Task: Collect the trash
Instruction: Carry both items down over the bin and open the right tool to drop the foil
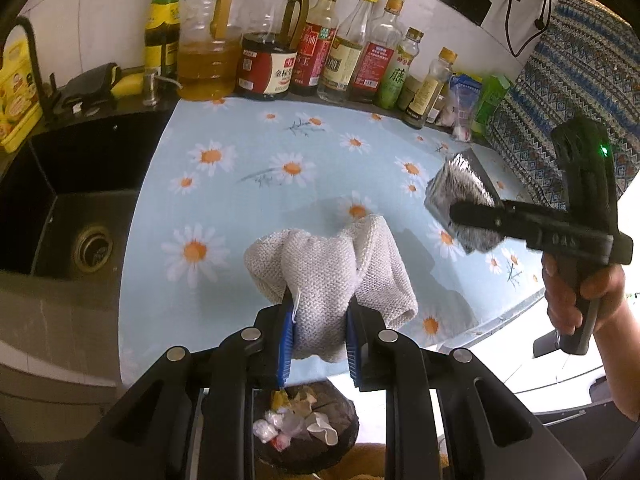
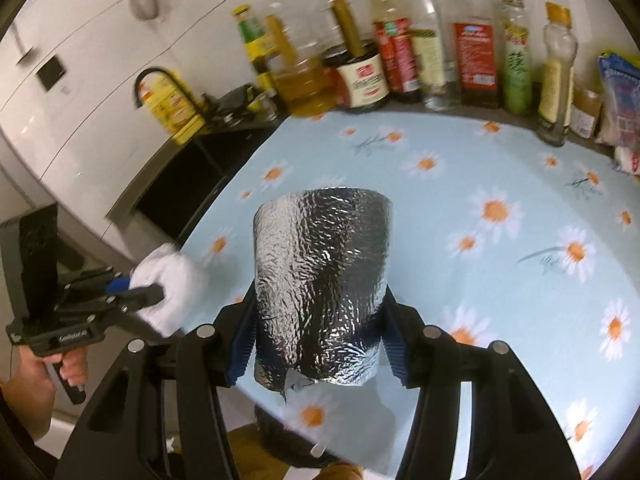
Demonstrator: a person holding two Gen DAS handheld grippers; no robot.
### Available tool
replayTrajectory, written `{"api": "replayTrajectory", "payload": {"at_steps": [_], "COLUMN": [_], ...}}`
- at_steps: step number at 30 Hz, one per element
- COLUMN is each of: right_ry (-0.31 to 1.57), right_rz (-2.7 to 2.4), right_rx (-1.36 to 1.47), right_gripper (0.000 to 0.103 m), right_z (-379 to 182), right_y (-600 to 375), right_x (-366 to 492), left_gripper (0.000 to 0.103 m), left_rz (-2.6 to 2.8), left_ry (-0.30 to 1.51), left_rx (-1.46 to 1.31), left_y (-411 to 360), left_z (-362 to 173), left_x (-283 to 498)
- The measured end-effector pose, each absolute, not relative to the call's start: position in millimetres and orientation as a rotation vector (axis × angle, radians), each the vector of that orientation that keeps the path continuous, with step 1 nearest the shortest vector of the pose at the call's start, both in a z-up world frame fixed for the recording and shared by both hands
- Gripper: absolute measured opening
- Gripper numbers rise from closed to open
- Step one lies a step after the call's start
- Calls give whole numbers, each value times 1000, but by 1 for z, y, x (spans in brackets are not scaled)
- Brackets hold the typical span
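My left gripper (image 1: 318, 312) is shut on a white knitted cloth (image 1: 332, 268), held above the front edge of the daisy-print counter mat (image 1: 240, 200). The right wrist view shows that cloth (image 2: 168, 280) and the left gripper (image 2: 144, 294) at the left. My right gripper (image 2: 320, 344) is shut on a crinkled silver foil sheet (image 2: 324, 276) curved like a scoop. From the left wrist view the foil (image 1: 460, 196) and the right gripper (image 1: 472, 216) hang at the right over the mat. A dark trash bin (image 1: 308, 428) with crumpled scraps stands on the floor below the counter's front edge.
A row of oil and sauce bottles (image 1: 280, 48) lines the back wall. A black sink (image 1: 60, 208) lies left of the mat, with a yellow oil can (image 1: 16, 92) behind it. Packets (image 1: 476, 100) and a patterned fabric (image 1: 568, 80) sit at the back right.
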State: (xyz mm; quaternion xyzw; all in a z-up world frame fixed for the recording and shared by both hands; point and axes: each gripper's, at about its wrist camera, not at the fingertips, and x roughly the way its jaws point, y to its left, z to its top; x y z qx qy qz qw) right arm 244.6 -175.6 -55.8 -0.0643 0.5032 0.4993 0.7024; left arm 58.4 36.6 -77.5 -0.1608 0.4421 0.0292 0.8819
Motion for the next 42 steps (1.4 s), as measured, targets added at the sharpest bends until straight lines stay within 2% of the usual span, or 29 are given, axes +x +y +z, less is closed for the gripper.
{"api": "replayTrajectory", "payload": {"at_steps": [10,29,42], "right_ry": [1168,1311,1345], "right_rz": [1249,1332,1301], "right_rx": [-195,-241,-502], "right_gripper": [55,55,56], "right_z": [-75,-129,-192], "right_y": [-177,-190,-186], "right_x": [174,104,62], "left_gripper": [20,20,21], "left_rz": [79,131,151], "left_ry": [984,1177,1308], "left_rx": [-397,-499,-547], "left_y": [17,11,10], "left_z": [-107,-181,-243], "left_x": [21,-35,-50]}}
